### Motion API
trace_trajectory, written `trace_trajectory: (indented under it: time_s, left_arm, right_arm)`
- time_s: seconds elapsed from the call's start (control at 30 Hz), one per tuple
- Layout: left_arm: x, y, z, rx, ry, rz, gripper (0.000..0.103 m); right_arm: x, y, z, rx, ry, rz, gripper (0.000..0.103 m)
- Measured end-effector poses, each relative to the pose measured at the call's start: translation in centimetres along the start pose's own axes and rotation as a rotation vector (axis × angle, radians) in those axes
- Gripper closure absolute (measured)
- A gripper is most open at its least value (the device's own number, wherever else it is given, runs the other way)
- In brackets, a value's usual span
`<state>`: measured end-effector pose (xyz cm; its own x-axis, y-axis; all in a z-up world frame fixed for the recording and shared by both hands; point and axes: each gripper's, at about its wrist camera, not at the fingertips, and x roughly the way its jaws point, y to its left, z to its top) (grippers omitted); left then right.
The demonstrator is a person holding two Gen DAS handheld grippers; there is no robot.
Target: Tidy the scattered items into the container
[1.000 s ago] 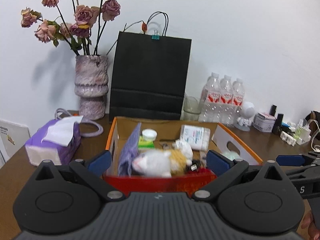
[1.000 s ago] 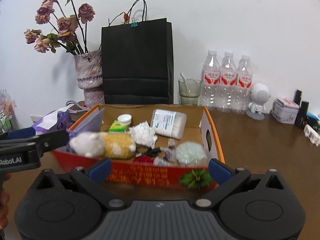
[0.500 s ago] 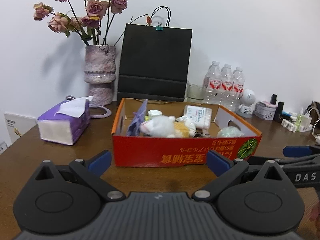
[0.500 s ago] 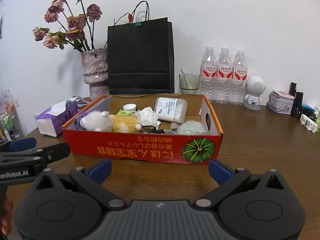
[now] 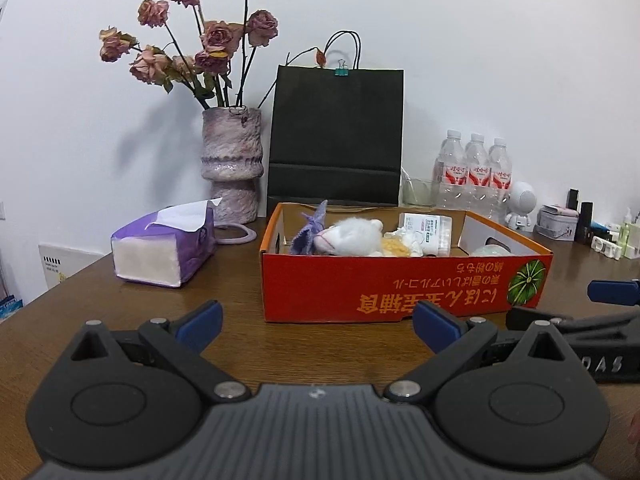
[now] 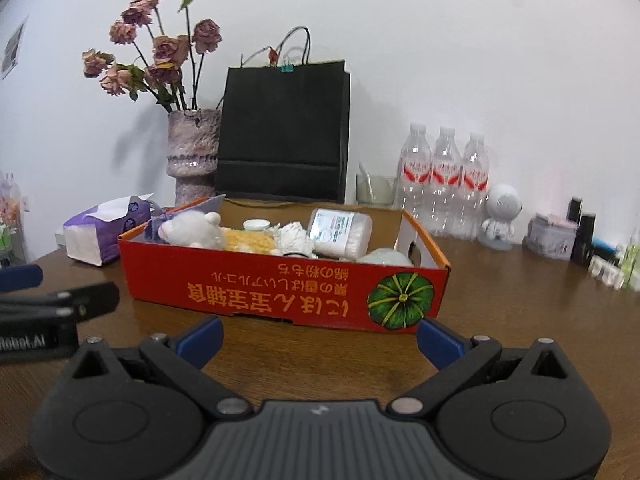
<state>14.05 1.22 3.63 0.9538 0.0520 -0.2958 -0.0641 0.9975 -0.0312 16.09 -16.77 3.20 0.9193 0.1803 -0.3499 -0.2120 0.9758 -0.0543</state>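
Note:
The red cardboard box (image 5: 400, 284) stands on the brown table; it also shows in the right wrist view (image 6: 280, 288). It holds a white plush toy (image 5: 352, 236), a yellow item (image 6: 252, 242), crumpled white tissue (image 6: 296, 238), a cotton-swab tub (image 6: 340, 232), a purple cloth (image 5: 310, 228) and a small white-lidded jar (image 6: 256, 225). My left gripper (image 5: 318, 326) is open and empty, just in front of the box. My right gripper (image 6: 320, 340) is open and empty, just in front of the box's right half.
A purple tissue pack (image 5: 164, 252) lies left of the box. A vase of dried roses (image 5: 232, 168) and a black paper bag (image 5: 336, 136) stand behind it. Three water bottles (image 6: 444, 176), a white robot figure (image 6: 500, 216) and small cosmetics (image 5: 584, 224) stand at the back right.
Both grippers have pulled back and down from over the box to table level in front of it. Both stay open and empty. The box contents have not moved.

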Motion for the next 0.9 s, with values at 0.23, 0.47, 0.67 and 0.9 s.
trace_trajectory:
  time_s: [0.23,0.47,0.67,0.9]
  left_arm:
    - [-0.38,-0.47,0.0,0.033,-0.023,0.008,0.0]
    - [-0.76,-0.62,-0.07,0.042,-0.047,0.013,0.0]
    - [-0.81,-0.51,-0.05,0.039,-0.05,0.012,0.0]
    - [-0.74,-0.42,-0.06,0.036,-0.047,0.009,0.0]
  right_arm:
    - [-0.26,-0.02,-0.21,0.019,-0.027,0.0,0.0]
    - [-0.24,-0.23,-0.27,0.033,-0.025,-0.006,0.0]
    - [-0.34,-0.26,-0.32,0.042,-0.034,-0.005,0.0]
    - [-0.29,-0.33,-0.33,0.044,-0.03,-0.004,0.0]
